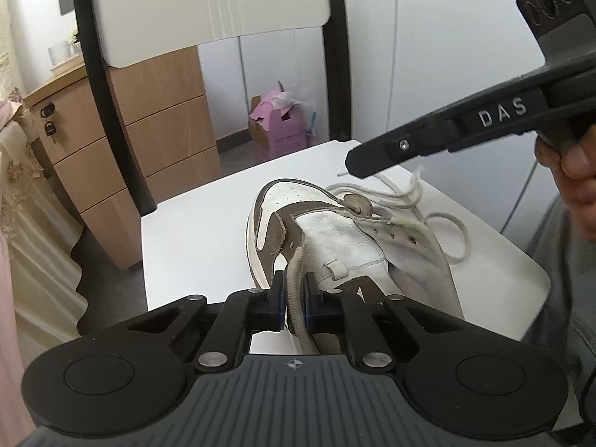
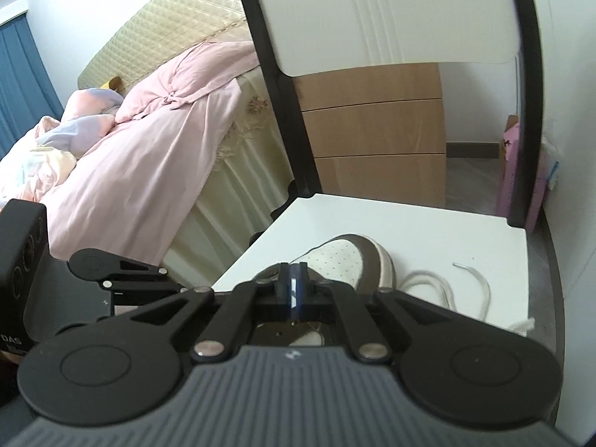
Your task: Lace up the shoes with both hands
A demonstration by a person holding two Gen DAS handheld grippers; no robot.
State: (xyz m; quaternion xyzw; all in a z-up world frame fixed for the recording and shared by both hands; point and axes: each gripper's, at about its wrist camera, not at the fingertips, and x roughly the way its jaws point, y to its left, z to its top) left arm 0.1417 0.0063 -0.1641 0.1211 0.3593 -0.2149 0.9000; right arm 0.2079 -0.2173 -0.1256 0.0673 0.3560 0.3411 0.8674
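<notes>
Left gripper (image 1: 294, 298) is nearly closed, pinching a grey lace (image 1: 294, 290) of the brown-and-white shoe (image 1: 316, 223) lying on the white chair seat (image 1: 193, 231). Right gripper (image 2: 292, 290) is pressed together above the shoe's toe; whether it holds anything cannot be told.

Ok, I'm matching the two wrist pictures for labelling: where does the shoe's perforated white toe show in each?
Left wrist view: the perforated toe lies just above centre, beyond the left tool pinching a lace.
Right wrist view: the toe sits right of centre, just behind the shut right tool.
Shared landmark: the white chair seat under the shoe.
</notes>
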